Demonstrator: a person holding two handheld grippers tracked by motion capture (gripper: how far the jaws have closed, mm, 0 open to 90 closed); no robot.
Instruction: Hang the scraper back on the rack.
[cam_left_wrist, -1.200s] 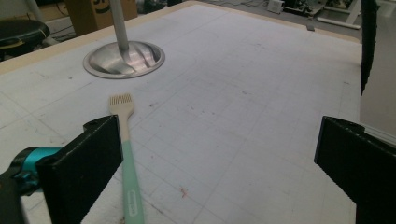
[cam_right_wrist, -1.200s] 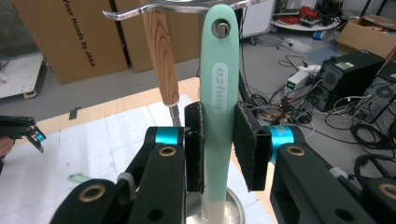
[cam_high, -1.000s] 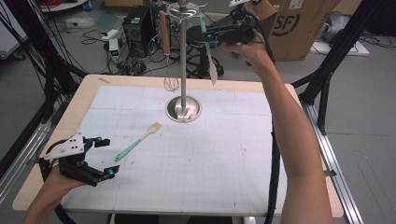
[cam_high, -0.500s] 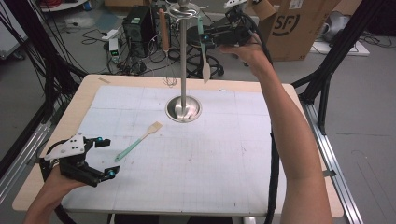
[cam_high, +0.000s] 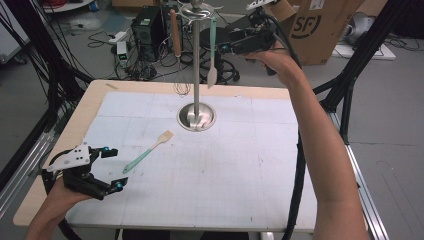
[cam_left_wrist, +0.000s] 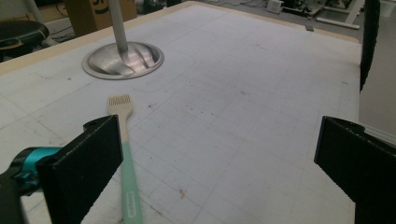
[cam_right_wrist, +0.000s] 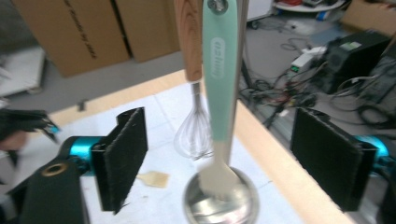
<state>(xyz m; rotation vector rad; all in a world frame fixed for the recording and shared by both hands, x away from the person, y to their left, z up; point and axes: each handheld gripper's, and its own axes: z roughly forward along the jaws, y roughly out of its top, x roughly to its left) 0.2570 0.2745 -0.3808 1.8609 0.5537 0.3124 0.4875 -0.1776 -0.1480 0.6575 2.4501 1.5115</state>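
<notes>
A teal-handled spatula (cam_high: 212, 50) hangs from a hook at the top of the metal stand (cam_high: 197, 65). Beside it hangs a wooden-handled whisk (cam_high: 175, 37). My right gripper (cam_high: 226, 44) is raised just right of the spatula, open. Its jaws have just been opening, and the spatula's handle (cam_right_wrist: 215, 70) hangs free between them, touching neither pad. A teal-handled brush (cam_high: 147, 151) lies on the white mat. My left gripper (cam_high: 109, 169) rests open at the near left corner, with the brush (cam_left_wrist: 125, 158) just inside its left jaw.
The stand's round steel base (cam_high: 197, 117) sits at the mat's far middle. The whisk's wires (cam_right_wrist: 194, 133) hang behind the spatula. Cardboard boxes (cam_high: 320, 25), computers and cables lie beyond the table's far edge (cam_high: 150, 84). A forearm (cam_high: 320, 140) spans the table's right side.
The right gripper's jaws opened and let go of the spatula. The spatula moved left from a tilted, held pose to hanging straight beside the pole. The left gripper kept still.
</notes>
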